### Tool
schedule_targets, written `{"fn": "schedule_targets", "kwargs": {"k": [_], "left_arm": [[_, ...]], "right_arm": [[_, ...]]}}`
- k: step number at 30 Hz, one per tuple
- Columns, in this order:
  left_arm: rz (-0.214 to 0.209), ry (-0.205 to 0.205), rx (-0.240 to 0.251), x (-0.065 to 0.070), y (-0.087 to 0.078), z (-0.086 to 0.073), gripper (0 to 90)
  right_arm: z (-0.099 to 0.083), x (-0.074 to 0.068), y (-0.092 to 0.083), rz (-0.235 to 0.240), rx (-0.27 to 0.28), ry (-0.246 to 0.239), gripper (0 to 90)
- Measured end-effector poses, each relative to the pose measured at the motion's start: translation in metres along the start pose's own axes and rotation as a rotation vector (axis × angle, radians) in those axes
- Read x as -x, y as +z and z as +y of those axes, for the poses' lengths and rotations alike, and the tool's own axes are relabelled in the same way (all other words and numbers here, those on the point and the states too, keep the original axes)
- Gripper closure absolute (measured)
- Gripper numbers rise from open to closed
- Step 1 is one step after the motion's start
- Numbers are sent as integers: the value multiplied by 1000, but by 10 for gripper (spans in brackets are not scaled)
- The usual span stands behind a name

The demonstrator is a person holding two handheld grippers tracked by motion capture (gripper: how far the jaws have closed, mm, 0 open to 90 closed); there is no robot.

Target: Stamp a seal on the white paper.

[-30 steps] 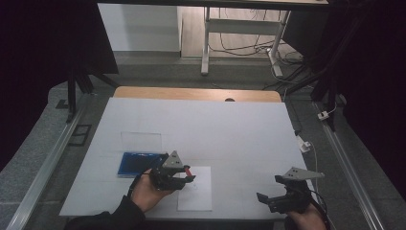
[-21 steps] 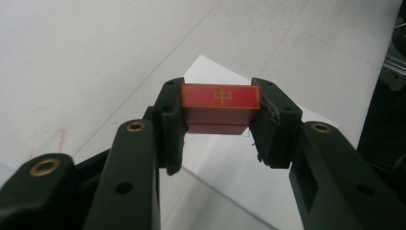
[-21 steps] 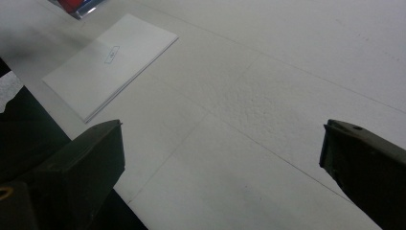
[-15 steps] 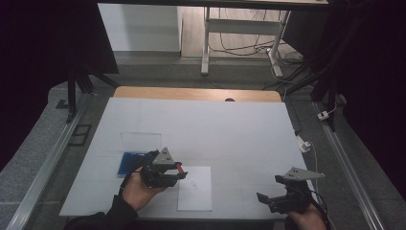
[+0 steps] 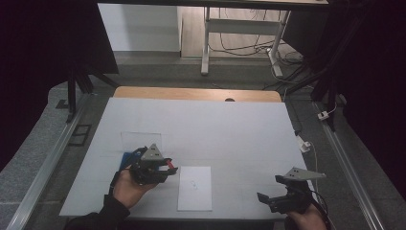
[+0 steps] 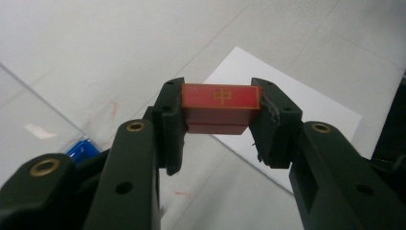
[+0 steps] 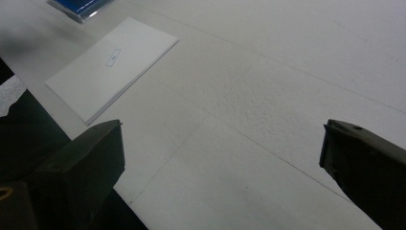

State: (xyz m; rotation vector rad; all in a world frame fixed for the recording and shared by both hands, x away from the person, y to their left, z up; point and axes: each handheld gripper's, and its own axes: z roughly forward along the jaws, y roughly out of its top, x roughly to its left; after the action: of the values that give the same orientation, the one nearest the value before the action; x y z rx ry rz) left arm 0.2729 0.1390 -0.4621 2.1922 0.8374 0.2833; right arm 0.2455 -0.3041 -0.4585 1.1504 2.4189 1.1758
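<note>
The red block (image 6: 220, 108) sits clamped between the jaws of the left gripper (image 6: 220, 120), held clear of the table (image 6: 119, 43). The left gripper view shows what the high view cannot: the block's top face carries a gold border and a gold character, and each jaw pad presses flat on one short end. In the high view the block (image 5: 168, 164) is only a red sliver at the tip of the left gripper (image 5: 165, 167), just left of the white card (image 5: 195, 188).

The card lies flat near the table's front edge. In the left gripper view it (image 6: 297, 110) runs behind and below the block; the right gripper view shows a small blue mark at the card's (image 7: 112, 64) middle. A blue case (image 5: 128, 157) lies left of the card, partly under the left gripper, with a clear sheet (image 5: 140, 140) just beyond it.

The left hand (image 5: 125, 187) comes in from the front edge left of the card, palm around the gripper body, jaws pointing level toward the card.

The right gripper (image 5: 262, 197) hangs well right of the card, near the front edge, its jaws (image 7: 220, 158) spread wide over bare table with nothing between them. The right hand (image 5: 304, 220) grips it from below, jaws aimed left toward the card.
</note>
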Motion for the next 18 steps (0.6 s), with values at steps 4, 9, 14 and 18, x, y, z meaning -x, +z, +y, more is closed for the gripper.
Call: {"fn": "schedule_targets", "kwargs": {"k": [4, 9, 14, 18], "left_arm": [[7, -13, 1, -4, -4, -3, 583], [23, -30, 2, -10, -9, -6, 583], [37, -47, 7, -15, -14, -9, 583], [52, -62, 9, -20, -18, -12, 583]], "right_arm": [[0, 0, 0, 3, 3, 0, 15], [0, 0, 0, 3, 3, 0, 14], [0, 0, 0, 1, 2, -1, 14], [0, 0, 0, 2, 3, -1, 14]]}}
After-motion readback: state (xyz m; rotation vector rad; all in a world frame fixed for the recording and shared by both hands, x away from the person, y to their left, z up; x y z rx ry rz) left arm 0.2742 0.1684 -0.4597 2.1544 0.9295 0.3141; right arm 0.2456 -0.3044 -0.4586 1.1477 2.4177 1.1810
